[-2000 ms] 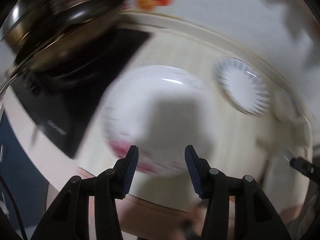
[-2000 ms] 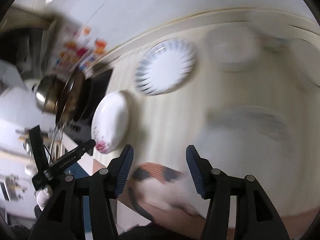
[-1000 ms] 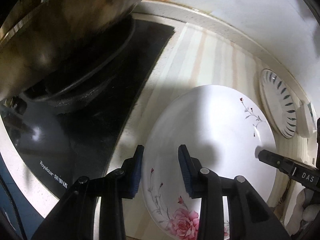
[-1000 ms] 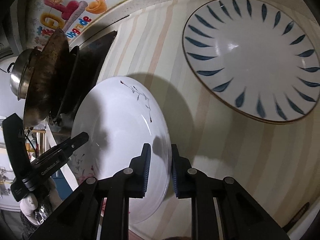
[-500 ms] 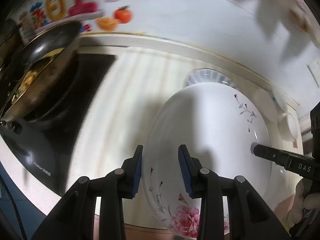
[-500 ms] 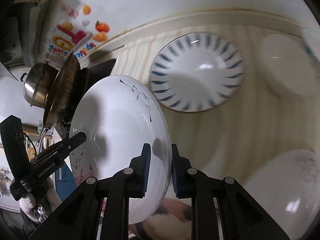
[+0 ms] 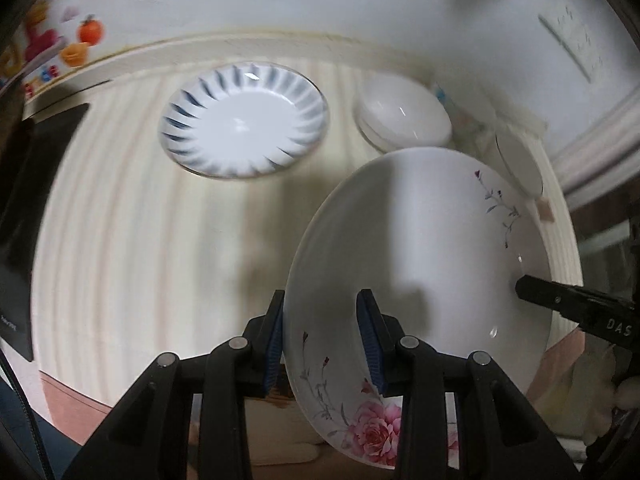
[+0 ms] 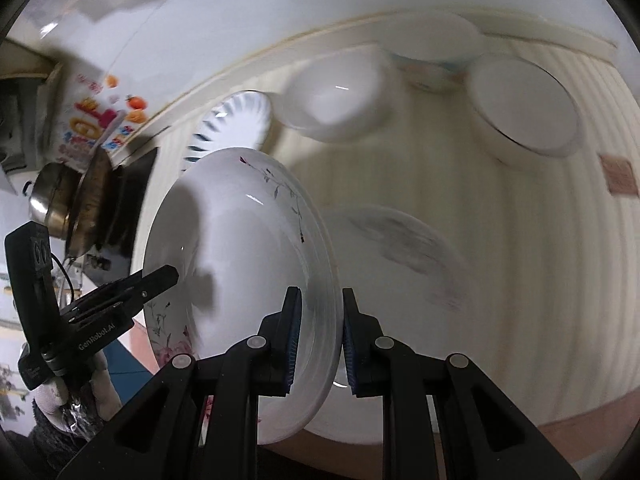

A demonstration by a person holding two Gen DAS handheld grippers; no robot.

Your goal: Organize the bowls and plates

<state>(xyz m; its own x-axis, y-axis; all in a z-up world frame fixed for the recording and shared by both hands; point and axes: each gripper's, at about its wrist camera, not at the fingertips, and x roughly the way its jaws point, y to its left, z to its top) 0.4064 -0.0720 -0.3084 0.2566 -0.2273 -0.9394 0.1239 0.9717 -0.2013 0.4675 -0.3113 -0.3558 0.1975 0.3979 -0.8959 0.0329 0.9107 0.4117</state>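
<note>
Both grippers have hold of the same rose plate [image 7: 420, 248], lifted clear of the striped tabletop [image 7: 132, 248] and tilted on edge. The left gripper [image 7: 322, 338] is nearly closed, pinching the rim near the pink rose, one pad on each face. The right gripper [image 8: 318, 342] is clamped tight on the opposite rim, its tip showing at the plate's far edge in the left view. Behind the plate on the tabletop sit a blue-striped plate [image 7: 244, 120], a white bowl [image 7: 402, 114] beside it, and further along another white bowl [image 8: 524, 110]. A blurred plate [image 8: 404, 256] lies flat under the held one.
</note>
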